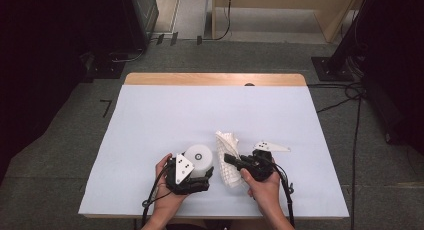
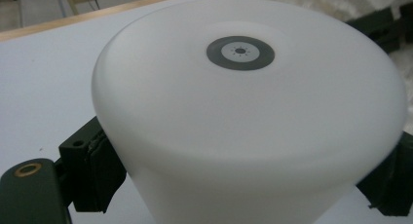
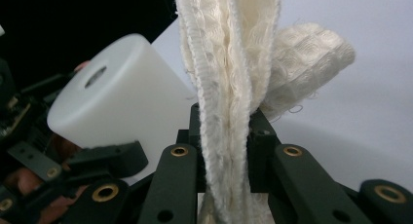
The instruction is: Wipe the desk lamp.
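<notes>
The white cloth (image 1: 228,157) lies at lower centre of the high view, just right of the white cylinder (image 1: 198,159) and directly ahead of the right gripper (image 1: 231,160). Its long axis runs from upper left to lower right in that frame, the far end pointing up toward the table's middle. In the right gripper view the cloth (image 3: 234,87) rises as a folded band up the centre of the frame, one folded end leaning toward upper right.

The right gripper (image 3: 226,136) pinches the cloth: both black jaws press against the band (no gap visible on either side).

The cylinder (image 2: 248,117) stands upright, its flat end with a grey ring facing up, at the centre of the left gripper view. The left gripper (image 1: 202,172) clamps its lower wall, one jaw on each side. Both rest on the pale sheet (image 1: 165,115) covering the table.
</notes>
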Demonstrator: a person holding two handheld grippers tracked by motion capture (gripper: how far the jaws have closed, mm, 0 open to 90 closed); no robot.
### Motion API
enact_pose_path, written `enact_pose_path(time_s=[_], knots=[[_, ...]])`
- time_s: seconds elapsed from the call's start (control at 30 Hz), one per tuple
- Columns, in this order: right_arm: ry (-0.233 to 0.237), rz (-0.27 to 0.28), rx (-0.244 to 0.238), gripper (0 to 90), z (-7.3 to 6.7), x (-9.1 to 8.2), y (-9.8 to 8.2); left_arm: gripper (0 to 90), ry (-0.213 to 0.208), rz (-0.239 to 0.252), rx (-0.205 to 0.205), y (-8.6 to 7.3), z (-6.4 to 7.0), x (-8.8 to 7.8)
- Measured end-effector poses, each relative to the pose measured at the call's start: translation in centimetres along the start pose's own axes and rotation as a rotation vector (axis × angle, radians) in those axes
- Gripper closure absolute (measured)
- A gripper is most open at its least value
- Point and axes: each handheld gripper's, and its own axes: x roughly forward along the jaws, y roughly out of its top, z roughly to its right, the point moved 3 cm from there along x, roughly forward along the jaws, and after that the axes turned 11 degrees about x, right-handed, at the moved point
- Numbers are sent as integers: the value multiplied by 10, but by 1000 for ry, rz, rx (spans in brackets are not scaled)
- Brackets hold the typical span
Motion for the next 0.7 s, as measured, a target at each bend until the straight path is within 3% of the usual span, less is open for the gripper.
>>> enact_pose_path(time_s=[0.07, 0.13, 0.23, 0.27, 0.3, 0.57, 0.7], knots=[[-6, -18, -2, 781, 0, 5, -4, 87, -14, 5, 13, 0, -3, -1], [-18, -37, -4, 782, 0, 10, -7, 87, -30, 40, 28, 2, -8, -5], [-21, -60, 1, 784, -1, 16, -12, 88, -104, 100, 0, 7, -17, -12], [-21, -60, 1, 784, -1, 16, -12, 88, -104, 100, 0, 7, -17, -12], [9, -66, 14, 788, -4, 18, -13, 88, -125, 104, 12, 7, -17, -13], [85, -9, 21, 794, -16, 2, 0, 88, -170, 59, 72, 4, -7, -5], [123, 36, -14, 796, -26, -10, 9, 88, -174, 42, 95, 2, -3, -2]])
